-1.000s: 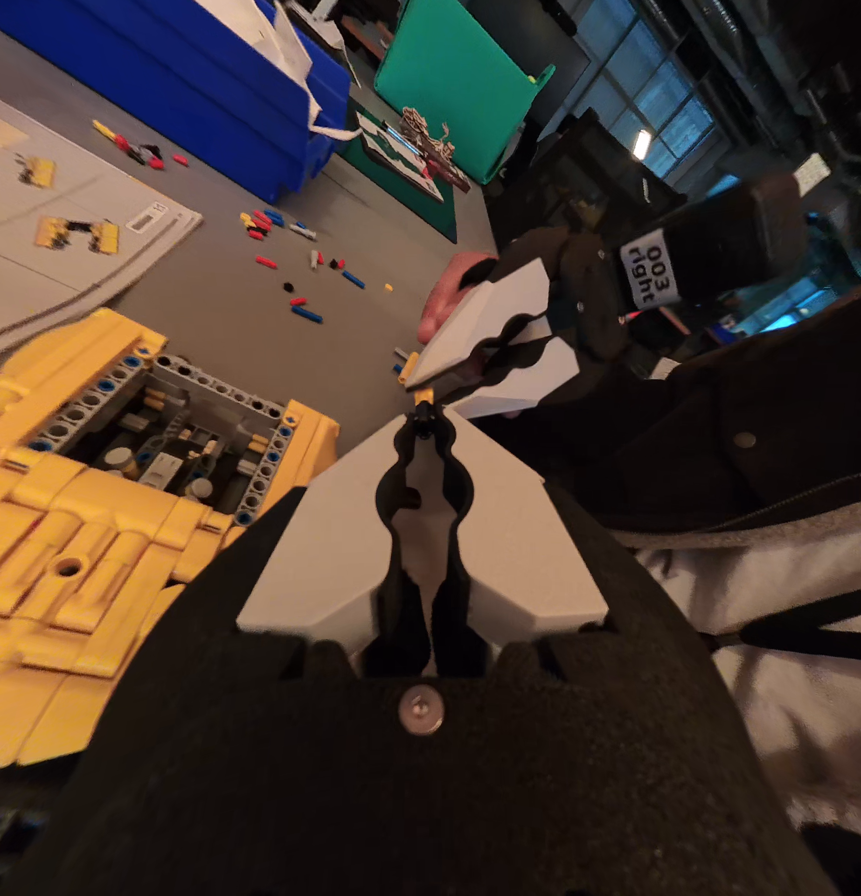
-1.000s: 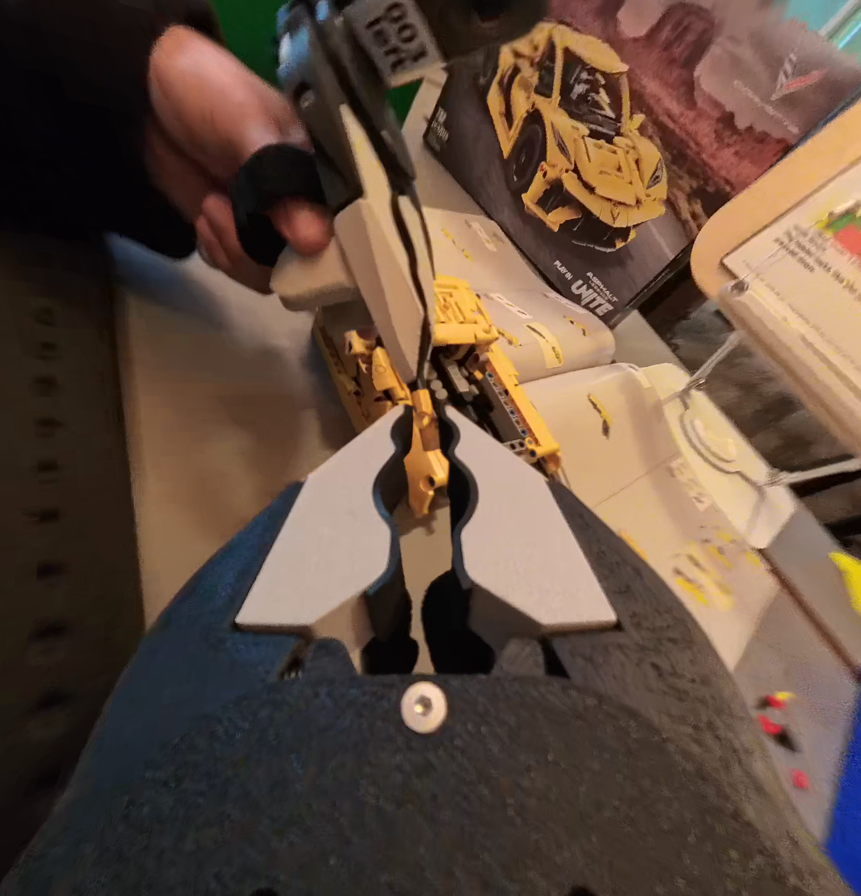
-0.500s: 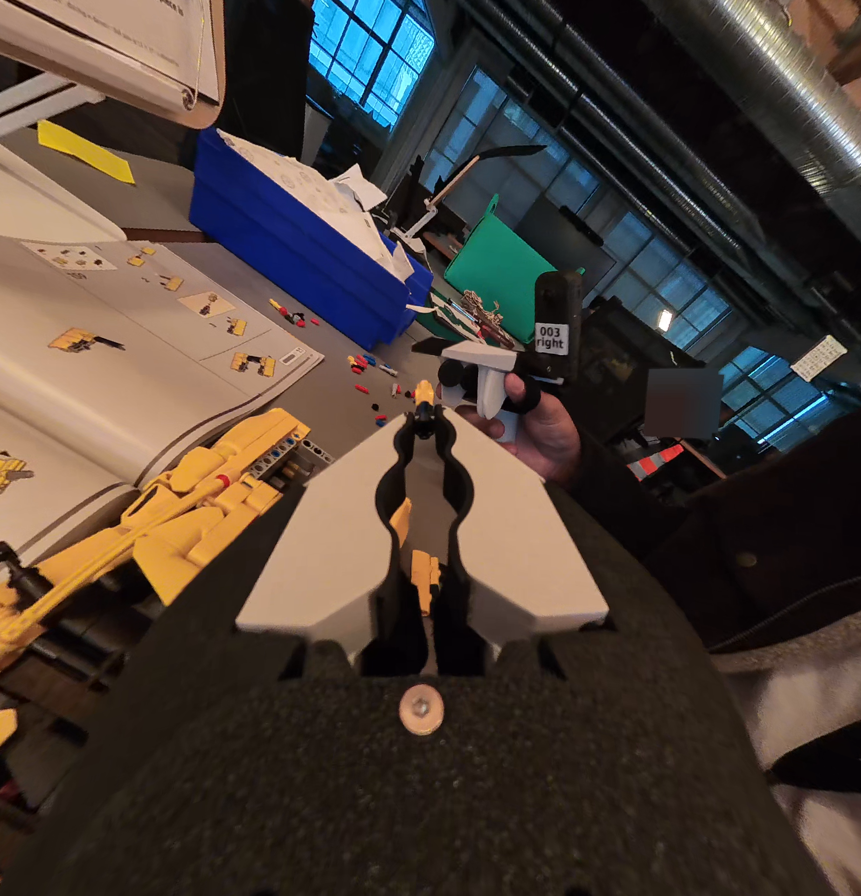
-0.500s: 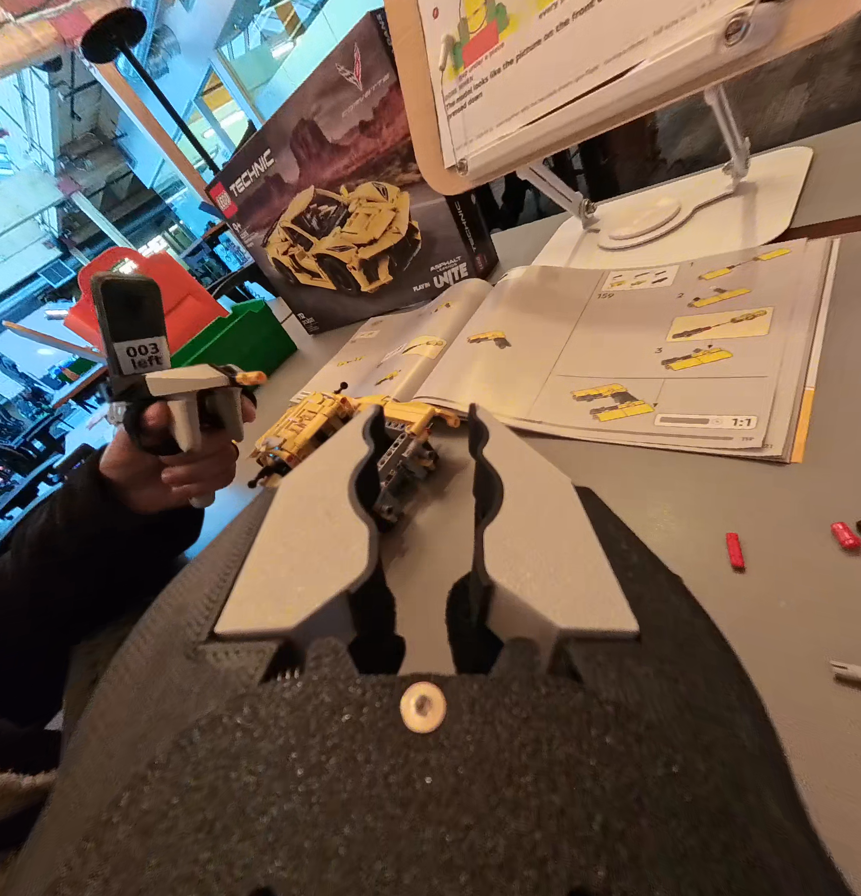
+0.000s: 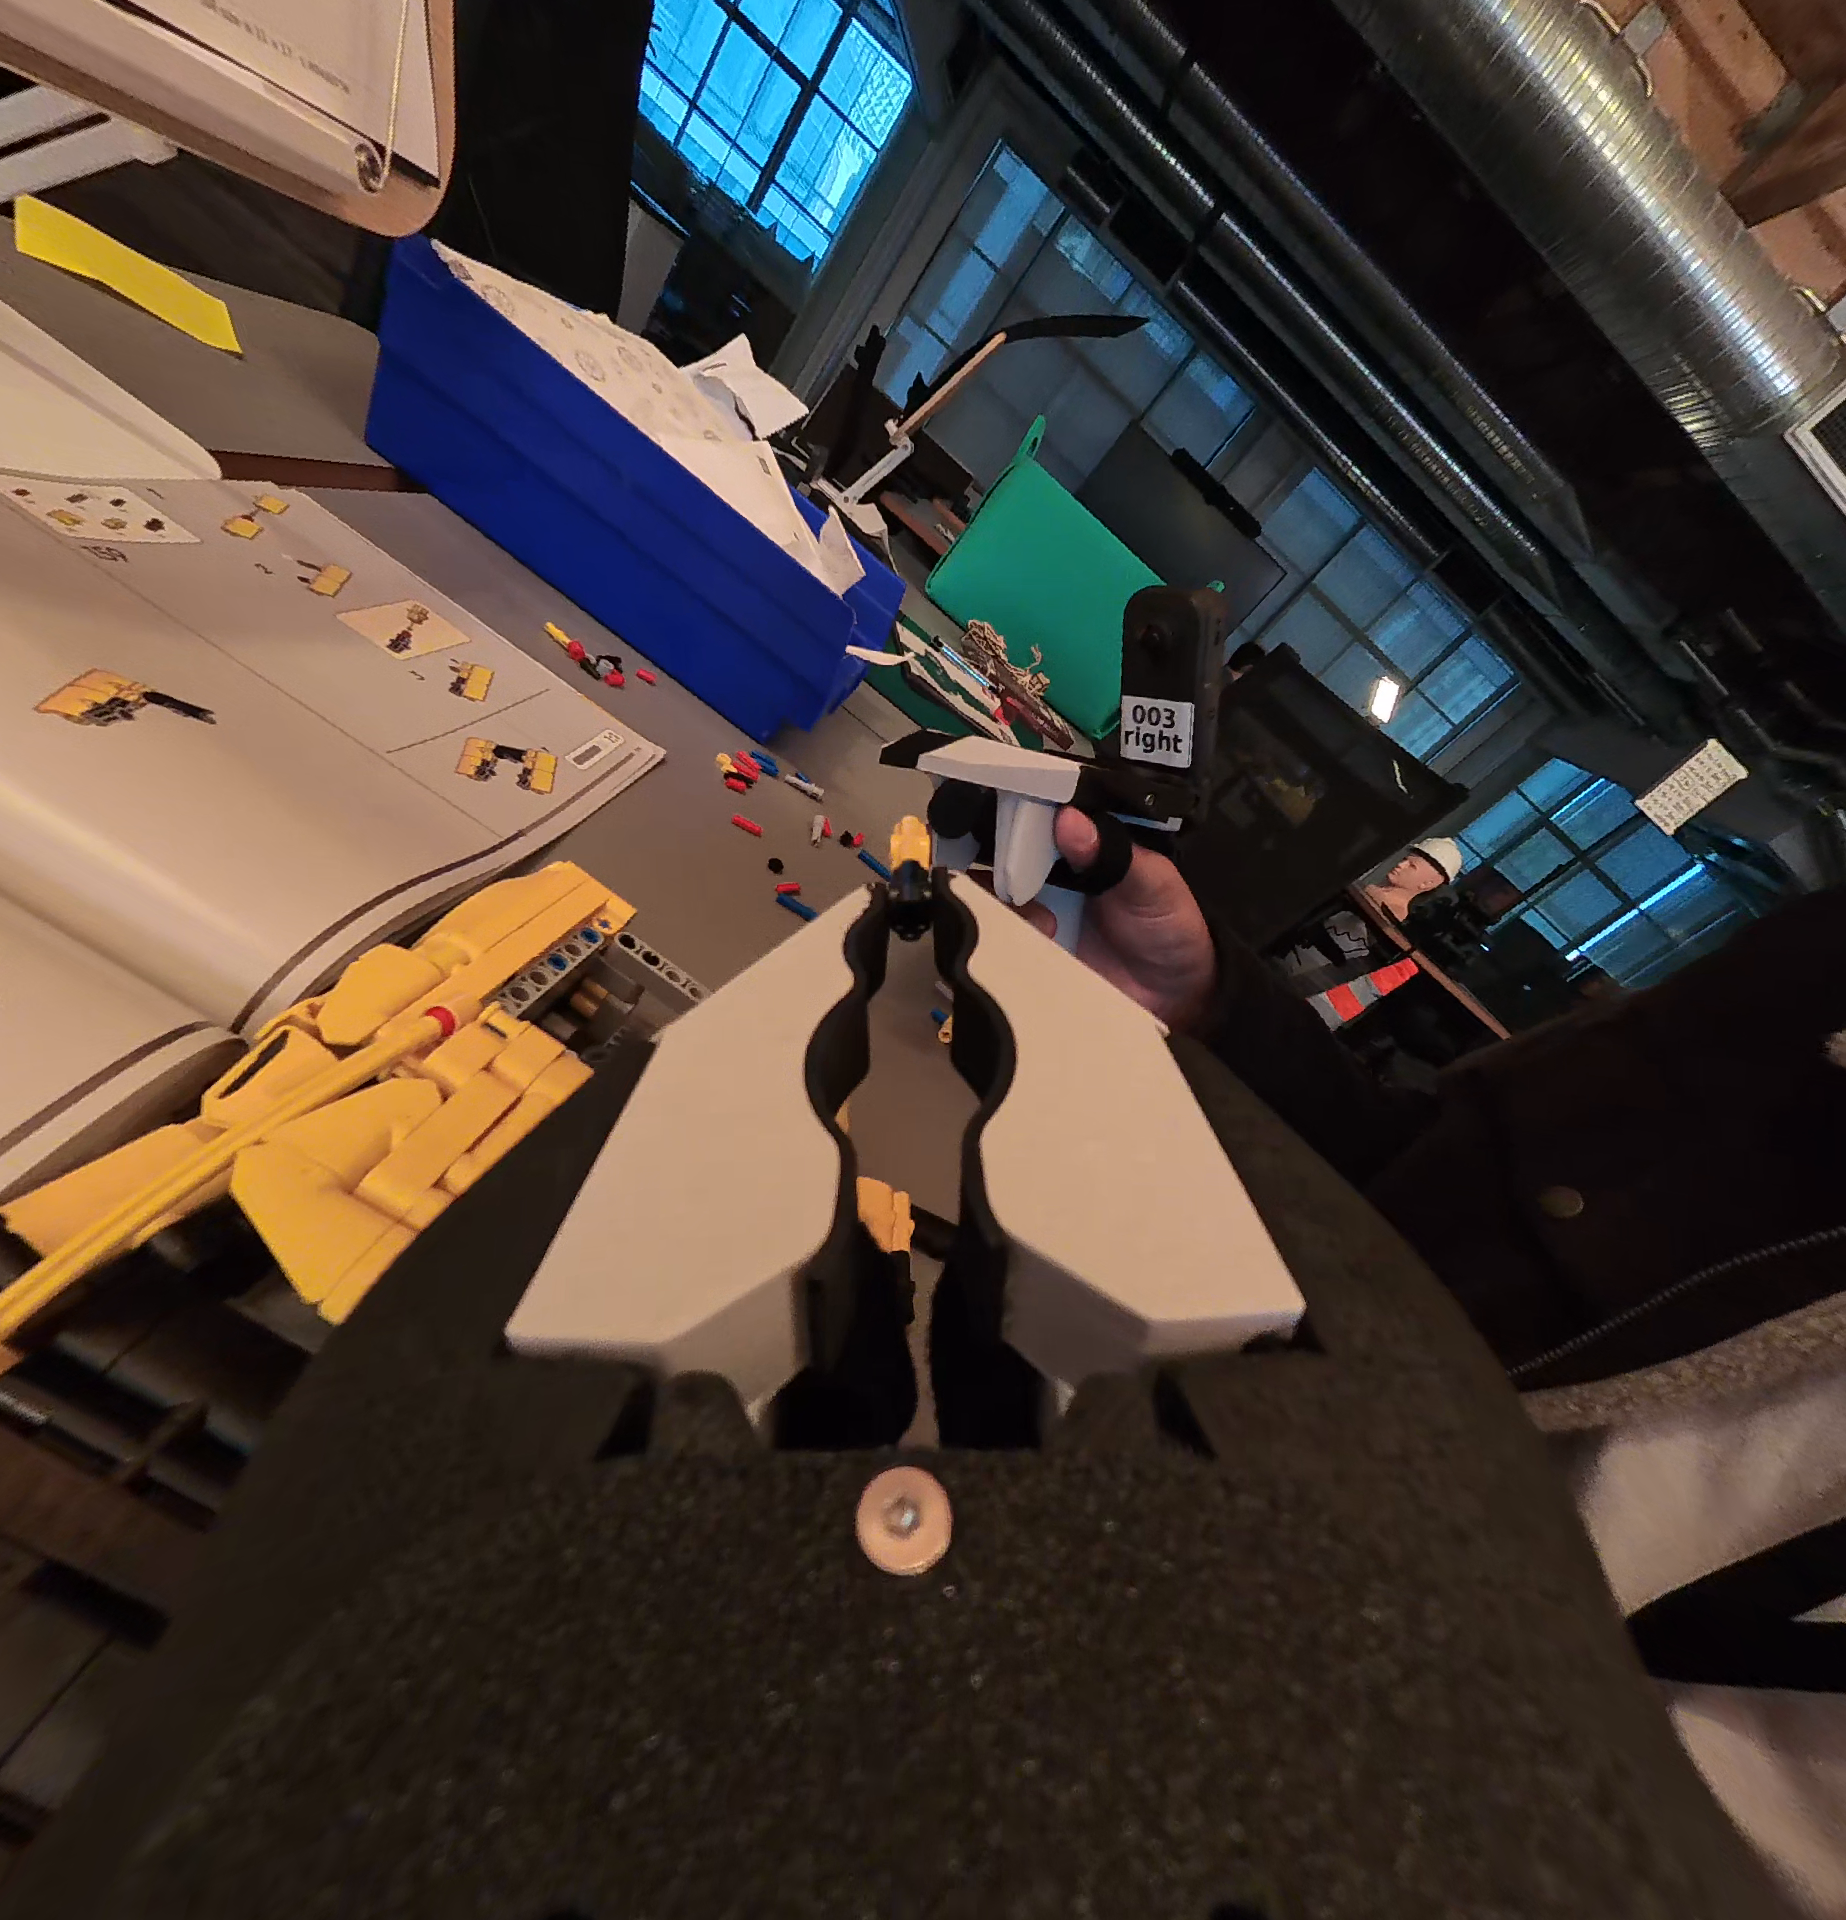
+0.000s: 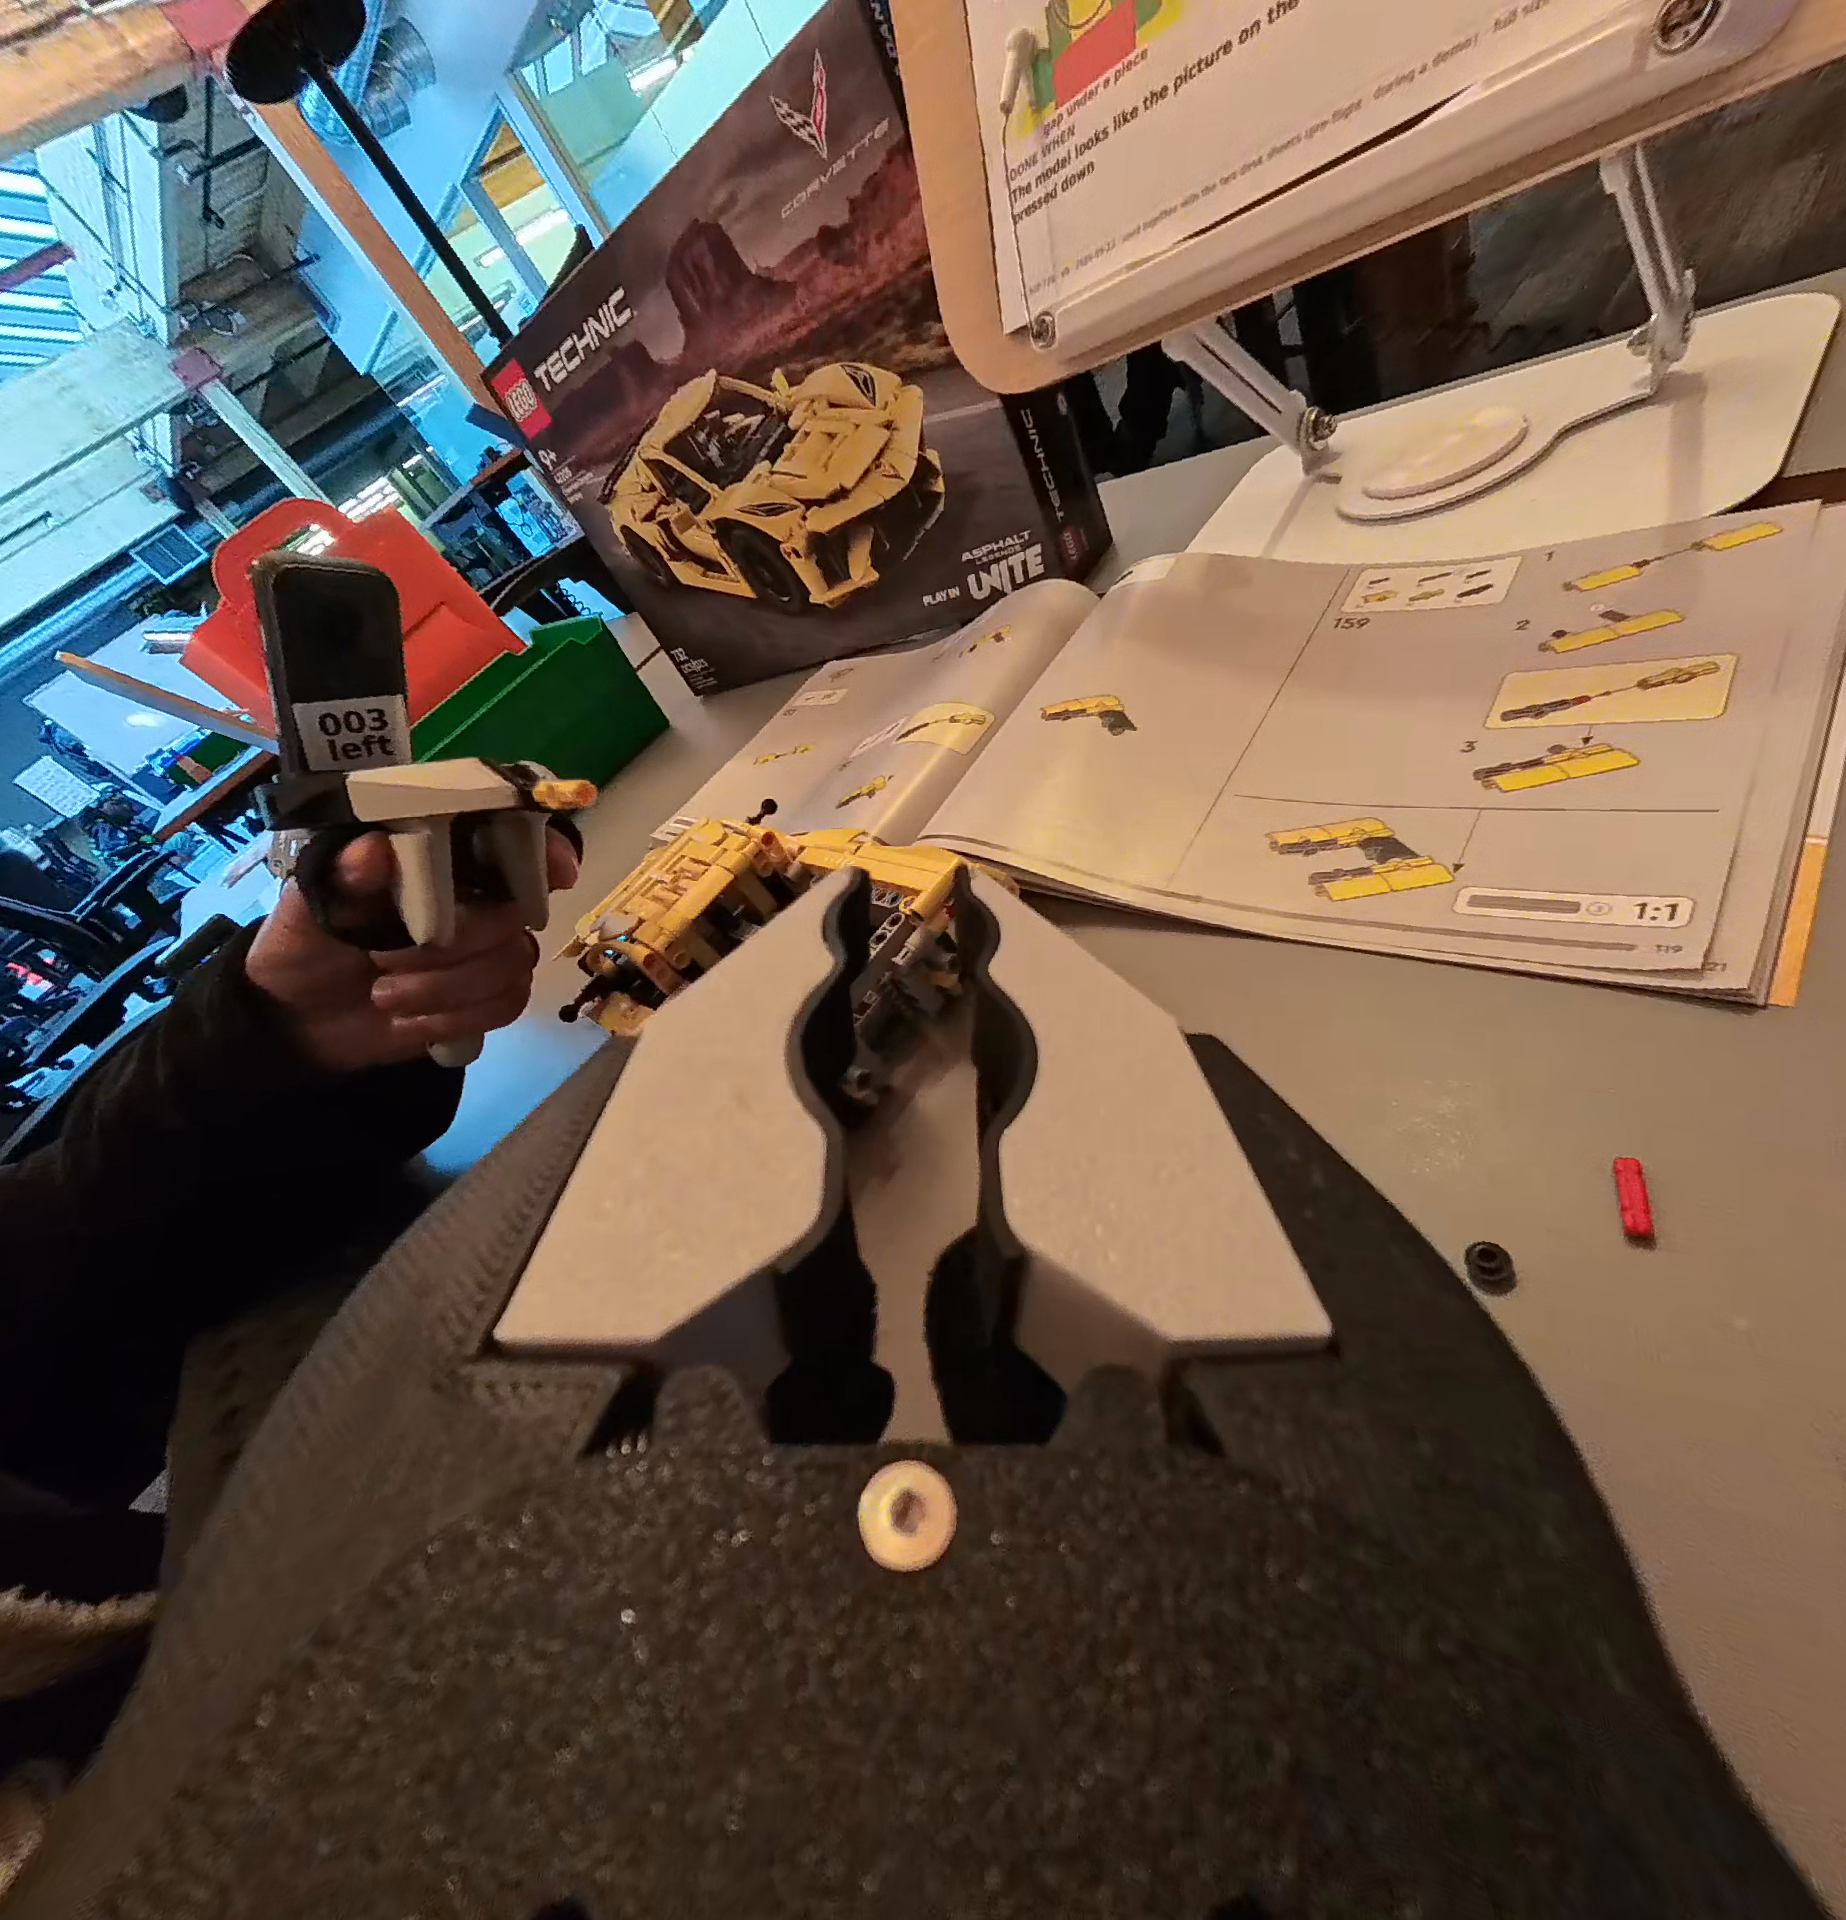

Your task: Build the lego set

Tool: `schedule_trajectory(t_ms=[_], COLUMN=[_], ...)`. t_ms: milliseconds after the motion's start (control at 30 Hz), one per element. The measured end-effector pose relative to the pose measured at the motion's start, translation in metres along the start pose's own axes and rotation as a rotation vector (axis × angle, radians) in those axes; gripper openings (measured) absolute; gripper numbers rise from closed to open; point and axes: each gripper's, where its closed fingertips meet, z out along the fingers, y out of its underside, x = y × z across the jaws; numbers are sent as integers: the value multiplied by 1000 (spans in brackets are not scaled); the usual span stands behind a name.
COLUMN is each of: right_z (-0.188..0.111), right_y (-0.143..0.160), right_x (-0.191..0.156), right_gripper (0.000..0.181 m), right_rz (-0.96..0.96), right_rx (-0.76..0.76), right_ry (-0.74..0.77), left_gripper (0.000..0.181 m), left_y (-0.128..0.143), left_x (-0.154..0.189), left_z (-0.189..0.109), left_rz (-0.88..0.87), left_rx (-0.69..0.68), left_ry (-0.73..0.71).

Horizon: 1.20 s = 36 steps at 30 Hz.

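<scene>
Between L gripper (image 5: pixel 908 902) tips, prob. yellow pin (image 5: pixel 910 837)

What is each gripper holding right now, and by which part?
The left gripper pinches a small yellow-and-black lego piece at its black end, with the yellow end poking past the fingertips. The right gripper is open and holds nothing.

Left tongs (image 5: pixel 908 896) pinched tight at tips; right tongs (image 6: pixel 903 894) parted, raised.
</scene>
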Motion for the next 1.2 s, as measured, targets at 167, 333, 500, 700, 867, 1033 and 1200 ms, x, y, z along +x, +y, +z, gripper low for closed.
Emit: schedule_trajectory(t_ms=[167, 333, 500, 700, 867, 1033, 1200], right_z=[0, -2, -50, -115, -126, -122, -117], right_y=[0, -2, 0, 83, 118, 123, 124], right_x=[-3, -5, -12, 21, 38, 43, 40], right_gripper=[13, 11, 16, 39, 34, 27, 16], right_rz=[9, 0, -262, -488, -618, -696, -693], right_rx=[-2, -3, -234, -567, -674, -707, -668], right_ry=[-22, -47, -172, -171, -129, -103, -126], left_gripper=[7, 7, 7, 7, 7, 8, 7], left_y=[3, 5, 13, 30, 49, 60, 62], left_x=[2, 4, 15, 20, 21, 34, 40], left_z=[2, 3, 8, 17, 26, 34, 36], left_rz=[4, 9, 24, 101, 199, 243, 259], left_rx=[-17, -28, -69, -140, -219, -243, -249], left_ry=[9, 18, 60, 45, 21, 64, 79])
